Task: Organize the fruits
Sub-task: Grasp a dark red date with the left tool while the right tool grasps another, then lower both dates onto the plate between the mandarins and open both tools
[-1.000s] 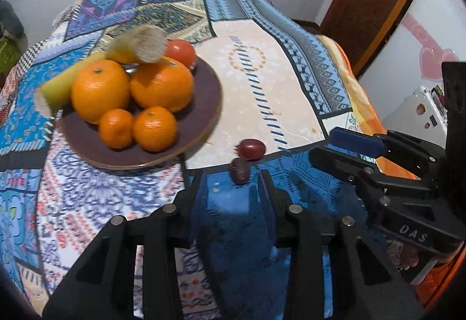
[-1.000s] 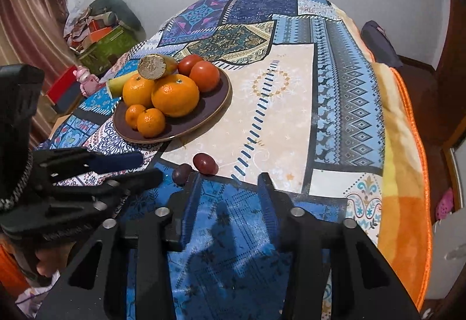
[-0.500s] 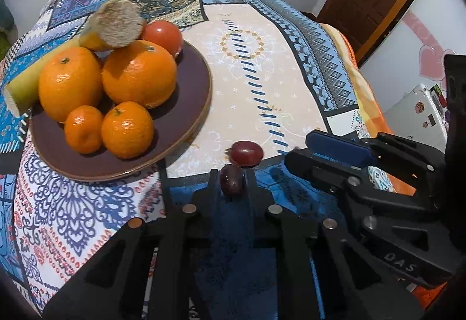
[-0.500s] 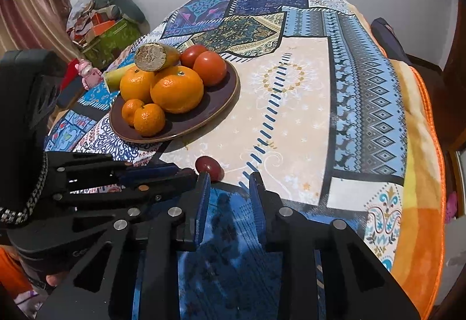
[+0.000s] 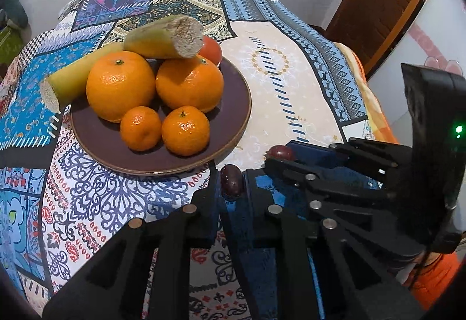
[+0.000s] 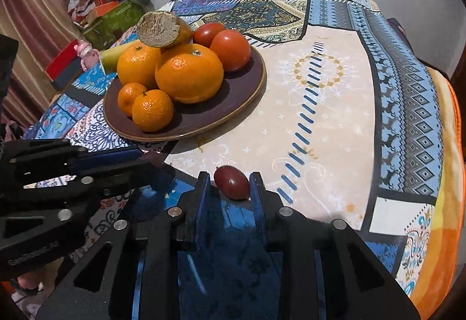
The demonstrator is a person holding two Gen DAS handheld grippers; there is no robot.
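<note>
The table (image 5: 305,63), covered by a patchwork cloth, carried everything. On it sat a brown plate (image 5: 233,116) holding two large oranges (image 5: 121,85), two small ones (image 5: 185,130), tomatoes (image 6: 230,49) and pieces of cut cane (image 5: 166,40) stacked on top, probably the gathering place for loose fruit.

The left claw (image 5: 231,187) had its fingers pressed in on a dark grape (image 5: 231,181), pinching it just off the plate's near rim, likely to carry it onto the plate. The right claw (image 6: 231,189) sat around a second, redder grape (image 6: 232,182) that lay on the cloth at the edge of the blue patch. One finger touched the grape, while a sliver of gap showed on the other side, so I could not tell whether the hold was firm. Both grapes were near the plate, not yet on it.
</note>
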